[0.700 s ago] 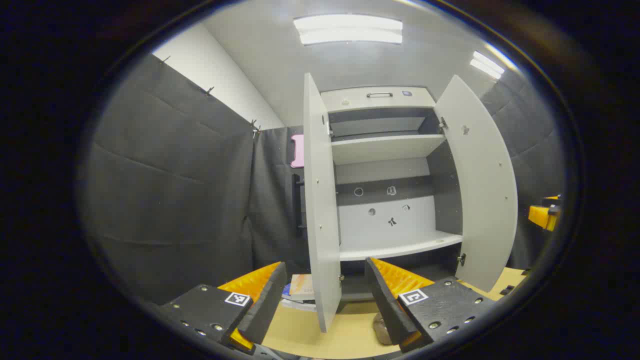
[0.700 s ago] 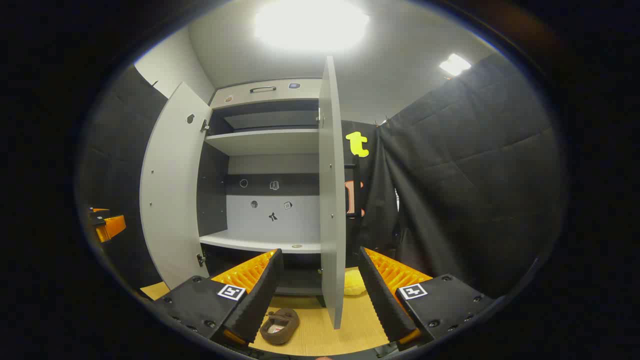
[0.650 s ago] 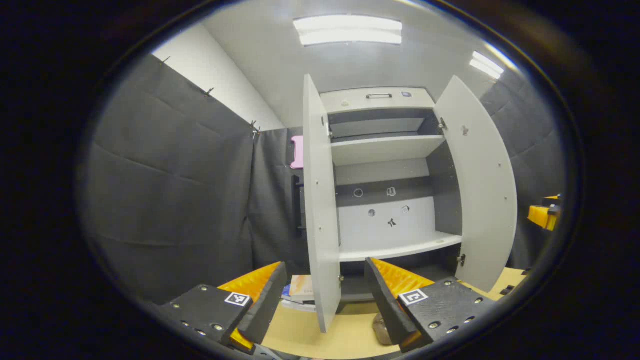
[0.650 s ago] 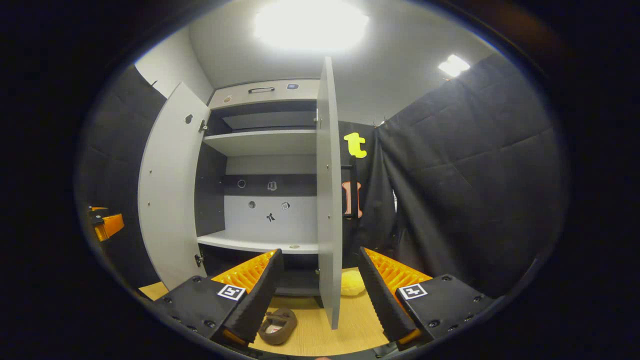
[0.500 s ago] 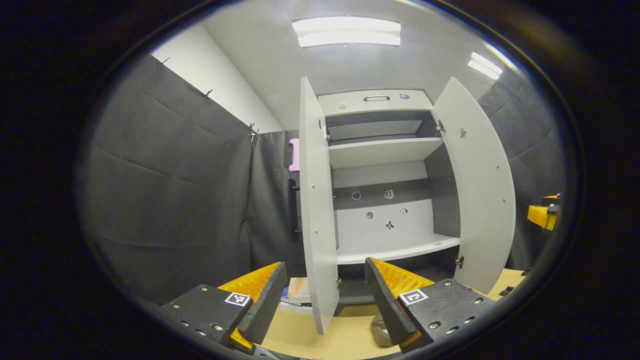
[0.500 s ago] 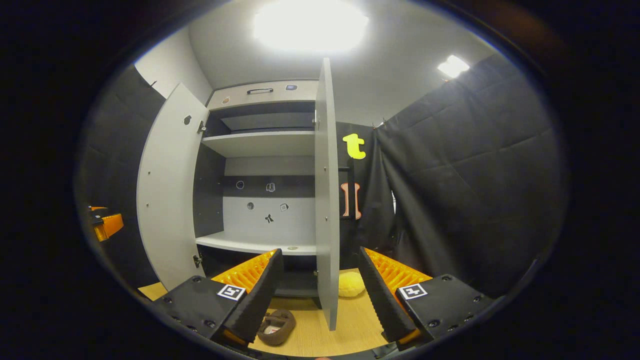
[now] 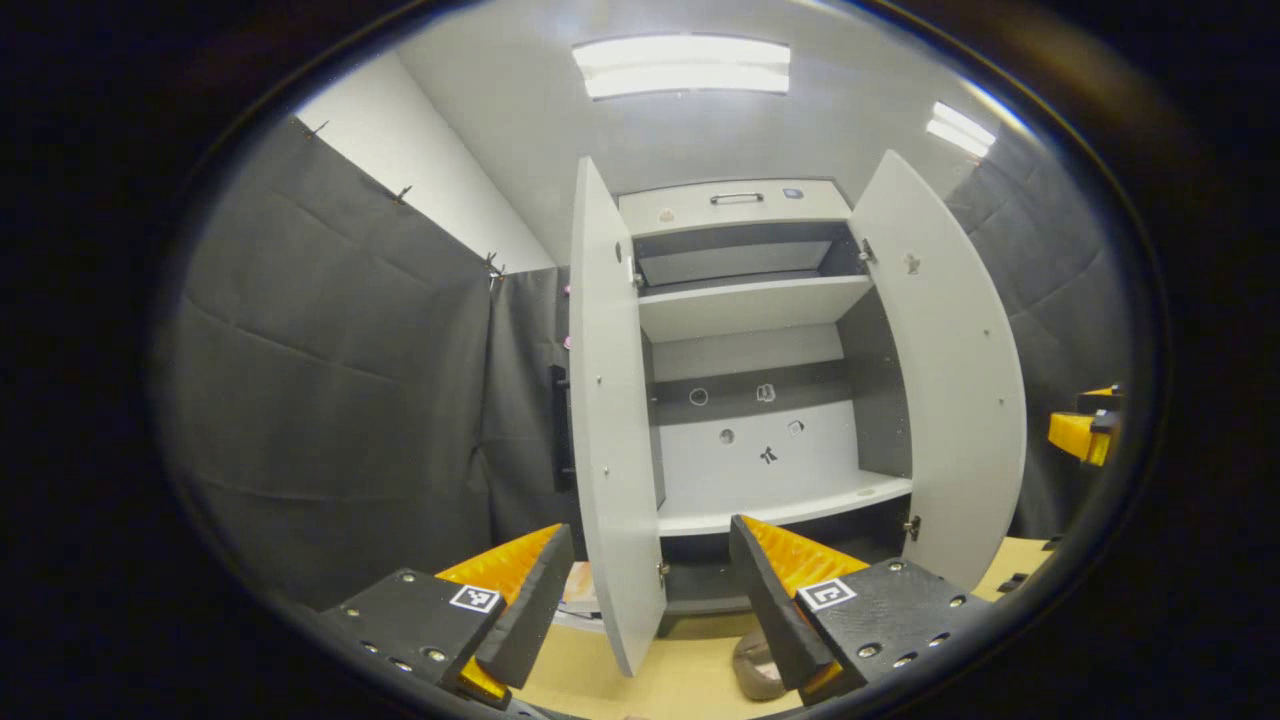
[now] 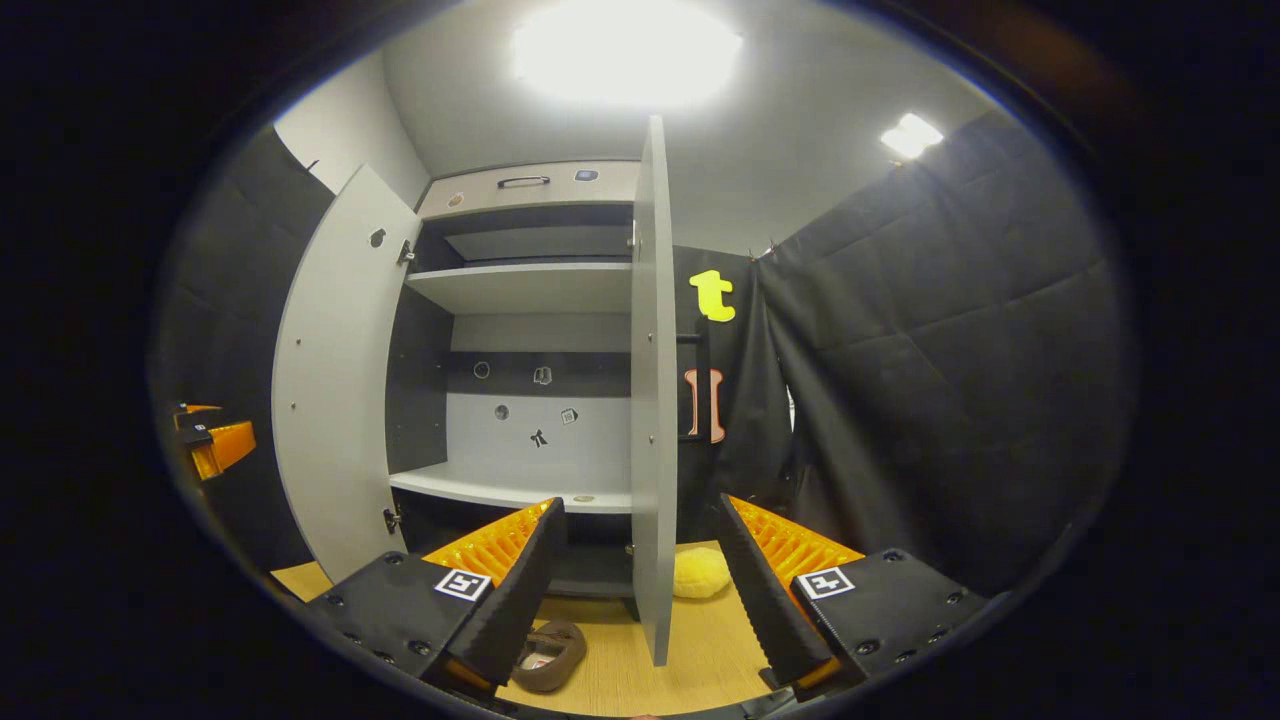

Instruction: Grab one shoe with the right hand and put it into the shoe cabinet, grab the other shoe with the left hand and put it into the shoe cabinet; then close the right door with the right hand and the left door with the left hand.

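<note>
Both jaws stand open; lower the right gripper (image 8: 635, 570) over the brown shoe (image 8: 547, 657) on the table (image 8: 700, 650), then close firmly.

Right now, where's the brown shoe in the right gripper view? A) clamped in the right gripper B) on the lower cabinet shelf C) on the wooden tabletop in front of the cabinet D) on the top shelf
C: the brown shoe lies on the wooden tabletop in front of the open shoe cabinet, just beyond the right gripper, whose fingers stand apart and hold nothing.
</note>
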